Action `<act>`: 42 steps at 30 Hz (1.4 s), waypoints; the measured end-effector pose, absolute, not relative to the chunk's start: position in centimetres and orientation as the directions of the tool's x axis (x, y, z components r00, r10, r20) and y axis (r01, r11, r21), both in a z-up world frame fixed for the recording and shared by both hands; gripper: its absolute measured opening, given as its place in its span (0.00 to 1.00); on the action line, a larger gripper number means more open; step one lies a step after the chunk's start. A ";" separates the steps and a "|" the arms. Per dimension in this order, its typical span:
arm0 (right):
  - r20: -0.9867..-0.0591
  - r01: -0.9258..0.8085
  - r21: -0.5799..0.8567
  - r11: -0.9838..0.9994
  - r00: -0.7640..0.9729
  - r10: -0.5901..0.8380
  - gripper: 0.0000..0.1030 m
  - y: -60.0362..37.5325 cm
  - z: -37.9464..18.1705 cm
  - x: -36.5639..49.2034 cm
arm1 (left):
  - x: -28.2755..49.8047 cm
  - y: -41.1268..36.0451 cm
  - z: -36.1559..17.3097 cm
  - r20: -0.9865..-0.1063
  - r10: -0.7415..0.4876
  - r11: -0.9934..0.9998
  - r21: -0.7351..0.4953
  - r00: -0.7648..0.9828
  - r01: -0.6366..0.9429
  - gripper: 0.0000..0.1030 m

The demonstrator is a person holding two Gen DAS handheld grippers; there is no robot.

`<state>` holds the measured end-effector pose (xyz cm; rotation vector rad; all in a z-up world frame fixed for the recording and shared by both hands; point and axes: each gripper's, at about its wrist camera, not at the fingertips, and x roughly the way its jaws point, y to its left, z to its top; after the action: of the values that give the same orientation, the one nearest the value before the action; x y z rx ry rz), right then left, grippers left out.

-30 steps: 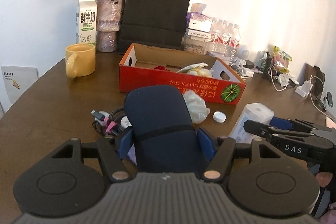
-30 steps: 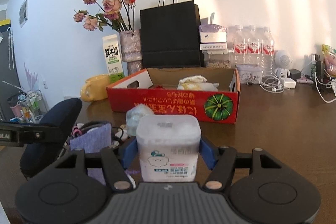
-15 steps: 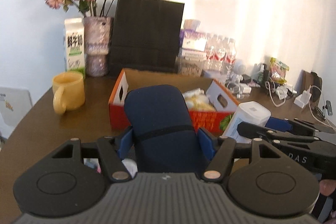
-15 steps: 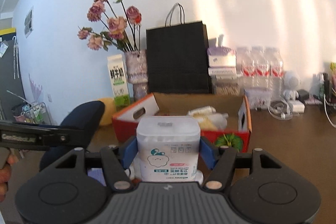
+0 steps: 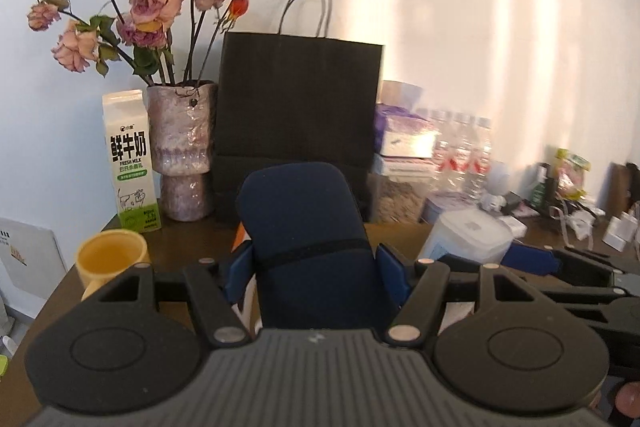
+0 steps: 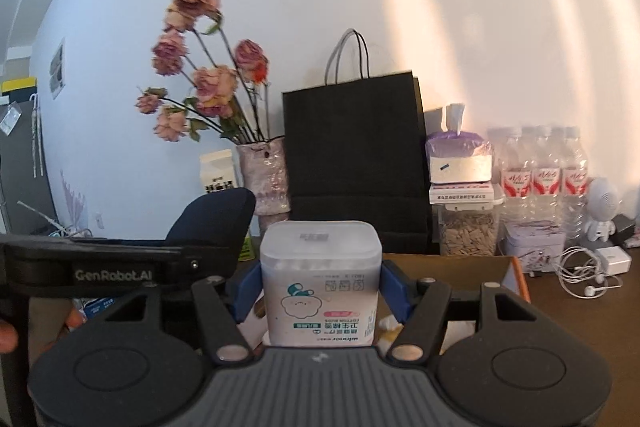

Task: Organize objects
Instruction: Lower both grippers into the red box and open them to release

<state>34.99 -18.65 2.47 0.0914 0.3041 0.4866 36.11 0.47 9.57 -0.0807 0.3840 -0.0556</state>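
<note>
Carried up and forward since a second ago, with the red cardboard box (image 6: 516, 269) now close beneath and mostly hidden behind both tools. Left gripper (image 5: 316, 263) aimed a little below level, jaws partly spread and pressed on the sides of a dark blue case (image 5: 304, 227), held upright above the box's near edge. Right gripper (image 6: 320, 285) alongside, likewise tilted slightly down, clamped at middling width on an inverted white cotton bud box (image 6: 320, 279), poised over the box's open interior. Beyond: black paper bag (image 5: 298, 107), vase of dried roses (image 5: 182, 147), milk carton (image 5: 130, 163), yellow mug (image 5: 110, 261).
</note>
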 end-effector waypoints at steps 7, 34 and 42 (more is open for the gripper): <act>-0.320 -0.431 0.207 0.878 0.819 0.477 0.61 -18.1 -0.2 42.4 | 43.2 1.1 6.5 -0.401 -0.046 0.997 -0.077 0.915 0.017 0.65; -0.404 -0.366 0.082 0.927 0.838 0.367 1.00 -17.5 -3.4 47.0 | 46.5 1.8 3.0 -0.384 0.072 0.997 -0.009 0.920 -0.081 1.00; -0.393 -0.362 0.082 0.928 0.844 0.364 1.00 -17.5 -3.2 46.6 | 45.8 2.0 3.7 -0.368 0.062 0.996 -0.036 0.928 -0.080 1.00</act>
<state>46.63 -17.53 -3.17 0.0048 0.4153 0.3836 45.77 1.95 3.73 -0.0503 0.3749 0.0730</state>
